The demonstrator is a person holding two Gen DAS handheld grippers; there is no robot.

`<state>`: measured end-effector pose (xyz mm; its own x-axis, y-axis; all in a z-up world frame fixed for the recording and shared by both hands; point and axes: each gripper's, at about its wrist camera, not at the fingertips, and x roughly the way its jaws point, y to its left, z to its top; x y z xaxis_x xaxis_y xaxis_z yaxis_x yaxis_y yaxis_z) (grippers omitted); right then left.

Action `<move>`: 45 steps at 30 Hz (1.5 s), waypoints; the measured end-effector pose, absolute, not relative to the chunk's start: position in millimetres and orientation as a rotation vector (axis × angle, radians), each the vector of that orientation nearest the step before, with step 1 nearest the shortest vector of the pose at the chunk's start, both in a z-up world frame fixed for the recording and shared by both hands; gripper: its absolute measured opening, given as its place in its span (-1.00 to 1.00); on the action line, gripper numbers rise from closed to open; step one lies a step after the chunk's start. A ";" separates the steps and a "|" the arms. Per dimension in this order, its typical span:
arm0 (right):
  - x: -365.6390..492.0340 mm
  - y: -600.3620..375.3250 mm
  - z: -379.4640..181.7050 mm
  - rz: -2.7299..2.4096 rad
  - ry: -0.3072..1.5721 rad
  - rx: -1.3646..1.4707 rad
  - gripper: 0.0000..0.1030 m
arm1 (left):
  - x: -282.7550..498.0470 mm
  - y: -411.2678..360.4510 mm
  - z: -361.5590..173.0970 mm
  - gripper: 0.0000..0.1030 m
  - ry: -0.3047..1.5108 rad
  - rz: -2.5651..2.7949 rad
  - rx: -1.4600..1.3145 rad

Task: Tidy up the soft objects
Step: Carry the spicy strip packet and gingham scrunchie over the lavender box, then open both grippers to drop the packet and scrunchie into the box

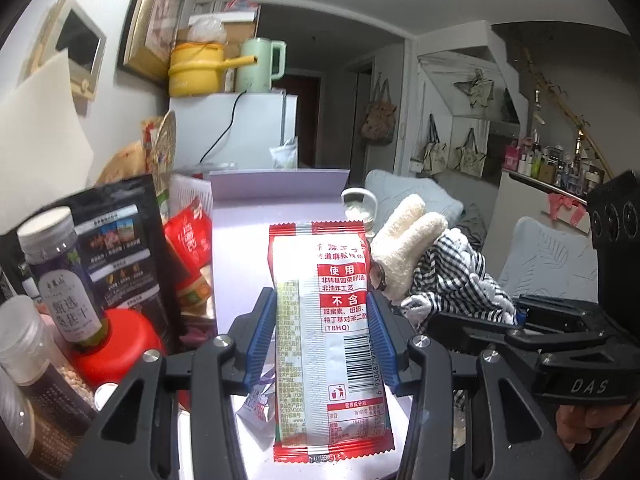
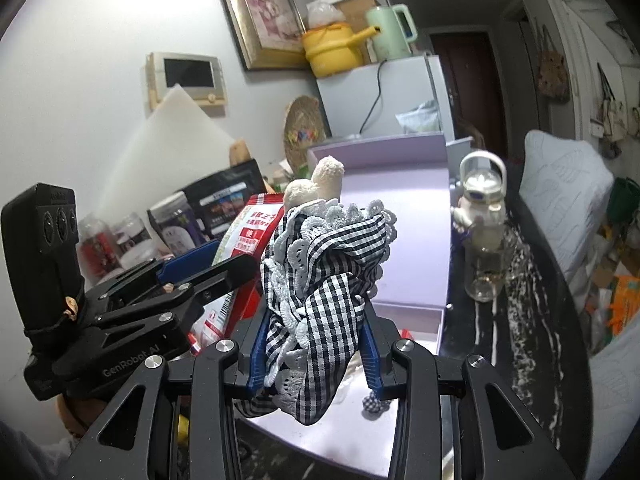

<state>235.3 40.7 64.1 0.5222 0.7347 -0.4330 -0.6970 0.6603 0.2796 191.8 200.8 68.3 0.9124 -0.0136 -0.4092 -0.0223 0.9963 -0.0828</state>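
Indoor light, moderate, cool cast. Strong glare blowing out the lavender board (image 1: 240, 248) under the snack packet (image 1: 328, 336) in left wrist view; packet film reflective, print partly washed out. Dark vignette at fisheye corners, heavy barrel distortion bending the picture frame (image 2: 260, 16) and walls. Near jars (image 1: 60, 272) at left edge soft, slightly smeared. Doorway (image 2: 468, 80) background dim, underexposed.

Left tongs (image 1: 322, 344): matte black plastic frame w/ triangular cutouts, round silver screws at the pivots, ribbed blue pads (image 1: 262, 336) on both fingers. Right tongs (image 2: 314, 348): same build, black arms, silver screws, blue ribbed pads (image 2: 258, 348). Side bodies marked "DAS" & "GenRobot AI" in grey; black box on top w/ three round lenses. Bit of bare skin under each grip.
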 end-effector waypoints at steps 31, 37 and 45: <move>306.4 70.0 -30.6 0.775 0.829 0.055 -0.26 | 273.0 214.0 -26.5 -0.12 0.746 0.071 -0.083; 310.0 79.3 -42.7 0.767 0.868 0.025 -0.26 | 283.6 218.2 -43.0 -0.12 0.827 0.049 -0.113; 319.7 84.0 -58.6 0.727 0.926 -0.003 -0.25 | 295.2 220.7 -65.7 -0.12 0.925 0.021 -0.167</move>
<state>319.7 84.0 -58.6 0.3836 0.5689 -0.7274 -0.5715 0.7650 0.2969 295.2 220.7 -65.7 0.6027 -0.0538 -0.7962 -0.0895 0.9869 -0.1344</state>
